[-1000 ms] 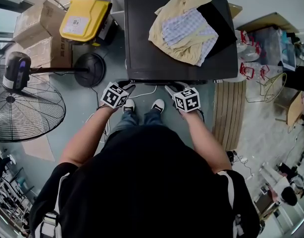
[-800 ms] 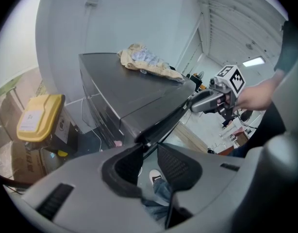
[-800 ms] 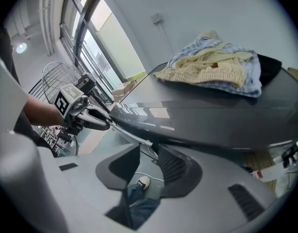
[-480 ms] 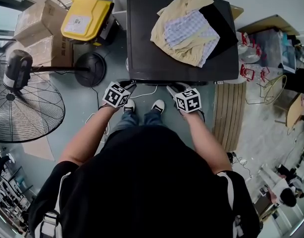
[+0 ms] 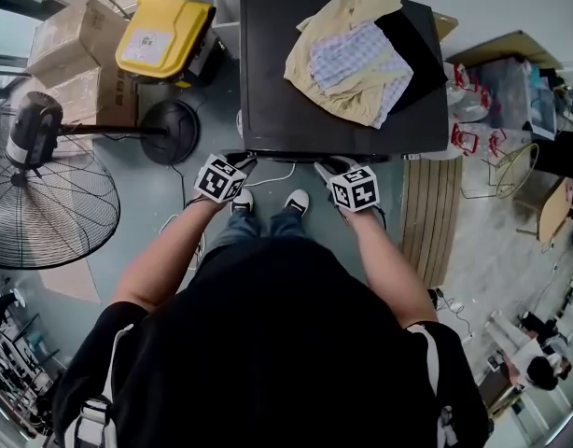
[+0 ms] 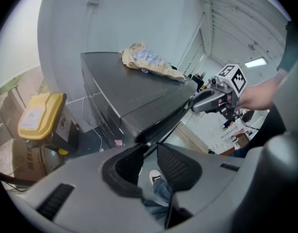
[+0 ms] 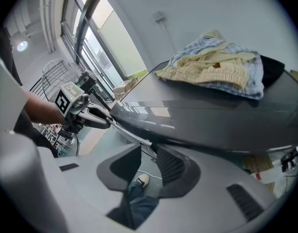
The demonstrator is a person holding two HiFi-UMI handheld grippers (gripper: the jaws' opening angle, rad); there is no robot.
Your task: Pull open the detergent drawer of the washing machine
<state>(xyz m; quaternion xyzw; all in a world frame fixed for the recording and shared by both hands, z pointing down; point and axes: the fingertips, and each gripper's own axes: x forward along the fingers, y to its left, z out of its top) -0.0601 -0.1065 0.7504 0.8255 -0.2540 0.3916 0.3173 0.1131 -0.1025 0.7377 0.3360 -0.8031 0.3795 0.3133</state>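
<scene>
Now both my grippers are at the front top edge of the washing machine (image 5: 268, 82), which stands just ahead of me with clothes (image 5: 356, 54) on its top. A thin dark lip (image 6: 168, 122) runs along this edge from one gripper to the other, across my body. I judge it is the front of the detergent drawer, and both hands are equally near to it. Both pairs of jaws have just been closing. The left gripper (image 5: 242, 161) is narrow and pinches the lip. The right gripper (image 5: 322, 164) has the lip between its jaws with a small gap left. The pull must go straight toward me.
</scene>
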